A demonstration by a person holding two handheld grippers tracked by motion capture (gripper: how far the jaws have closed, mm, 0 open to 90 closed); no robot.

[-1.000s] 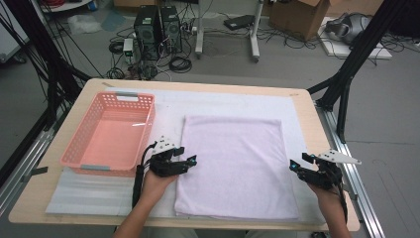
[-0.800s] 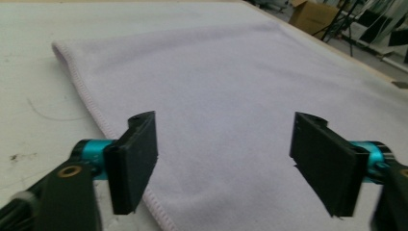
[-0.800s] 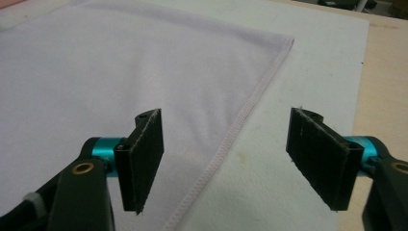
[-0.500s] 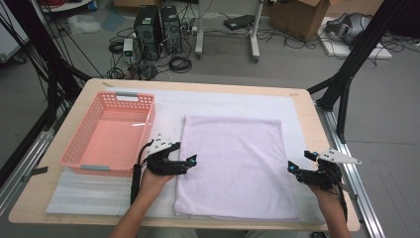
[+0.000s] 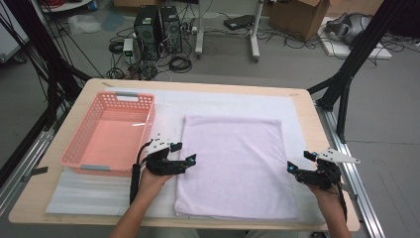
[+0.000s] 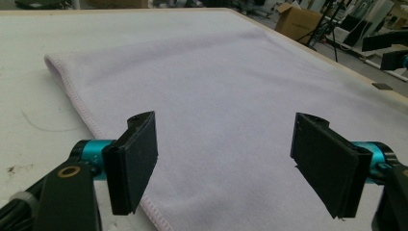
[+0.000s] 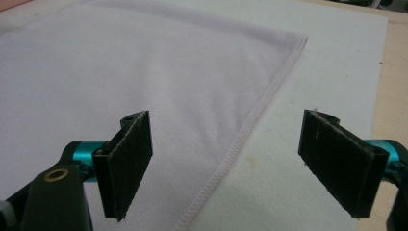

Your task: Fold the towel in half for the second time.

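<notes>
A pale lilac towel (image 5: 233,163) lies flat on the table. My left gripper (image 5: 185,152) rests at the towel's left edge, open. In the left gripper view its jaws (image 6: 226,163) straddle the hem with the towel (image 6: 216,82) spread beyond them. They have just closed a little, and no pad presses on the cloth. My right gripper (image 5: 298,161) sits at the towel's right edge, open. In the right gripper view it (image 7: 231,163) stands over the stitched hem of the towel (image 7: 144,62). Its jaws have just been opening and hold nothing.
A pink plastic basket (image 5: 79,136) stands at the left of the table, close to my left hand. A white mat (image 5: 223,101) lies under the towel. The table's right edge (image 5: 317,129) and a metal rail run just beside my right gripper.
Both grippers' jaws stand a little wider than a second ago. The hands and the towel have stayed where they were.
</notes>
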